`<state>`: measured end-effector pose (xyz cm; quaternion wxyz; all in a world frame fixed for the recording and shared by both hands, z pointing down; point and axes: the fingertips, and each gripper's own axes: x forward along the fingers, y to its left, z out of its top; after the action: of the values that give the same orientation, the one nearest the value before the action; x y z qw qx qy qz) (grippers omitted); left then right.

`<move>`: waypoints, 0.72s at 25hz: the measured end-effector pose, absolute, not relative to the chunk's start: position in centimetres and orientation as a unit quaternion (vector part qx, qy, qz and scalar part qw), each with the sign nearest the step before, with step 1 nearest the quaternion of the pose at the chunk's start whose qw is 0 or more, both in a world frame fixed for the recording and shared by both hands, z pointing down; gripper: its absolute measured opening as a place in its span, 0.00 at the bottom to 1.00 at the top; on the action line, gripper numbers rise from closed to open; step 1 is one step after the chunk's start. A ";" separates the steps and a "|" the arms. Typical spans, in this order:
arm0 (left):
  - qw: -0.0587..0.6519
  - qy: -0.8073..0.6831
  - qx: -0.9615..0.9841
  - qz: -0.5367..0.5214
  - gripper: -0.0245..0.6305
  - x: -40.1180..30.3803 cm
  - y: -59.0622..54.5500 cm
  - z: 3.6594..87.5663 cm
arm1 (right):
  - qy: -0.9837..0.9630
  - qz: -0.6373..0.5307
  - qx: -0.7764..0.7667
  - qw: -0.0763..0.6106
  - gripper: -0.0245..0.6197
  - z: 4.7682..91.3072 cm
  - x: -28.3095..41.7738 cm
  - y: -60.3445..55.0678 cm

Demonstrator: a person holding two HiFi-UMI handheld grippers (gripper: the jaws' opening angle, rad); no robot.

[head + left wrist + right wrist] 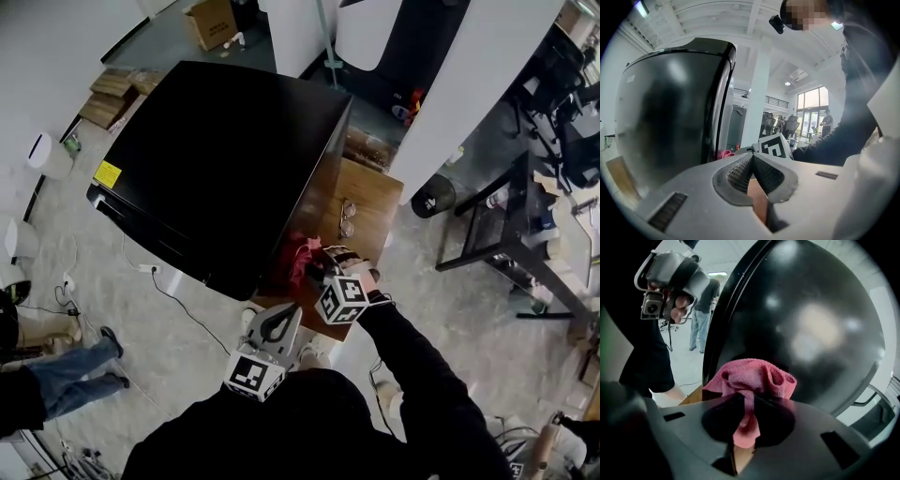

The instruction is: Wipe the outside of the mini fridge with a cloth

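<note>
We have the right hand-held gripper [745,405] clenched on the pink cloth [752,378]. The cloth's bunched top lies against the glossy black side wall of the mini fridge [225,159], low down by the corner nearest us, above the wooden counter [375,202]. The left hand-held gripper [752,171] has its jaws pressed together on nothing and hangs just short of the fridge. To wipe well, we judge that the cloth should lead and the hard jaws stay off the gloss. We would press lightly and sweep in overlapping strokes along the wall towards the far corner. We would also steer clear of the glasses [347,217] lying on the counter just beside that wall. By our count there is one mini fridge, one cloth, one pair of glasses and two hand-held grippers.
</note>
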<state>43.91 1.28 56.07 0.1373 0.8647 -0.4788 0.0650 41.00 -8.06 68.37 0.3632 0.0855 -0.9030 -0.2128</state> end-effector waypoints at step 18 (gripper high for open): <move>0.159 -0.442 0.878 0.094 0.05 43.5 2.6 57.3 | -0.872 -0.110 0.073 0.472 0.13 81.8 41.1 -7.4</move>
<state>43.52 2.62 57.29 0.1593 0.8780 -0.4416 0.0936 41.08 -7.38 81.84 0.4721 0.0728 -0.8716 -0.1099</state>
